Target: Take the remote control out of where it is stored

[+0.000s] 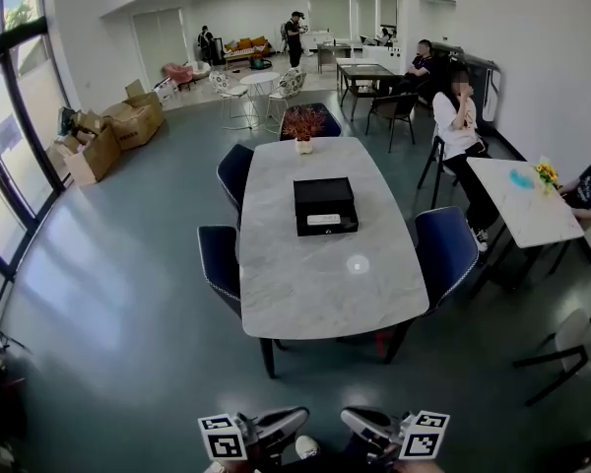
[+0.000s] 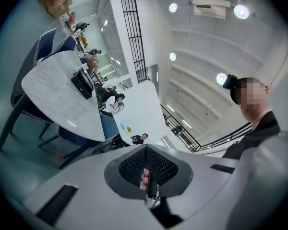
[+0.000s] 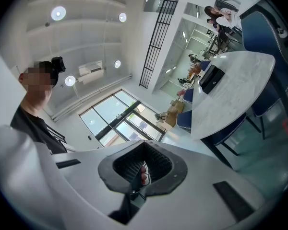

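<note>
A black storage box point(image 1: 325, 205) sits open on the white marble table point(image 1: 315, 284). A flat white remote control point(image 1: 324, 220) lies in the box's front part. Both grippers are held low at the bottom edge of the head view, well short of the table. My left gripper point(image 1: 276, 426) and my right gripper point(image 1: 370, 424) have their jaws together with nothing between them. The left gripper view shows the left gripper point(image 2: 146, 150) shut, with the box point(image 2: 81, 84) far off. The right gripper view shows the right gripper point(image 3: 144, 145) shut, with the box point(image 3: 212, 78) distant.
Dark blue chairs point(image 1: 220, 259) point(image 1: 445, 249) stand around the table. A small potted plant point(image 1: 303, 126) is at its far end. A person sits at a white side table point(image 1: 522, 200) on the right. Cardboard boxes point(image 1: 108, 136) are piled at the left windows.
</note>
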`<state>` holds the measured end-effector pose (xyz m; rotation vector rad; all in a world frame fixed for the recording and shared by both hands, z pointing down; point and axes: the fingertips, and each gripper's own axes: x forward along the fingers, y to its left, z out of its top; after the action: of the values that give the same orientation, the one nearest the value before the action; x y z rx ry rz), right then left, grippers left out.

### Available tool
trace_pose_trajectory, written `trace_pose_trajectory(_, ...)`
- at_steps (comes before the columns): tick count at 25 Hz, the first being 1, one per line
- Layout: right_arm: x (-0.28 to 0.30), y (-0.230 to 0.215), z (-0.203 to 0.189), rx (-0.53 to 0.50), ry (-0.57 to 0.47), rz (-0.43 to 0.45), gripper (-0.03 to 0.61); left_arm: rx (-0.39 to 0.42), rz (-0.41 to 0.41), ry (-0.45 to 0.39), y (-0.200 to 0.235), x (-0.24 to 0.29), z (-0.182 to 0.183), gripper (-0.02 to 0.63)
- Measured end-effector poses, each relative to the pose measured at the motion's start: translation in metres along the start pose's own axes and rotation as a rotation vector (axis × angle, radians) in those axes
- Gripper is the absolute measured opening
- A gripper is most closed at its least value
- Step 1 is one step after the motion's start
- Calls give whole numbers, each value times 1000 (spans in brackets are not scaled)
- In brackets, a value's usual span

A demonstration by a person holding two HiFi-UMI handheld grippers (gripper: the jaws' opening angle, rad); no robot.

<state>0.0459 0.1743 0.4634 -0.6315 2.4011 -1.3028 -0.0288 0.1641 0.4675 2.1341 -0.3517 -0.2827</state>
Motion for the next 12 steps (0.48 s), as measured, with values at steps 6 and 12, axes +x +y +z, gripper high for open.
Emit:
trace_pose_trajectory(6, 9, -3, -1, 3, 7, 2, 8, -22, 3, -29, 5, -10, 3, 8)
trace_pose_trajectory(12, 24, 0, -1, 7, 17, 4, 8, -24, 19, -53, 9, -26, 10, 8)
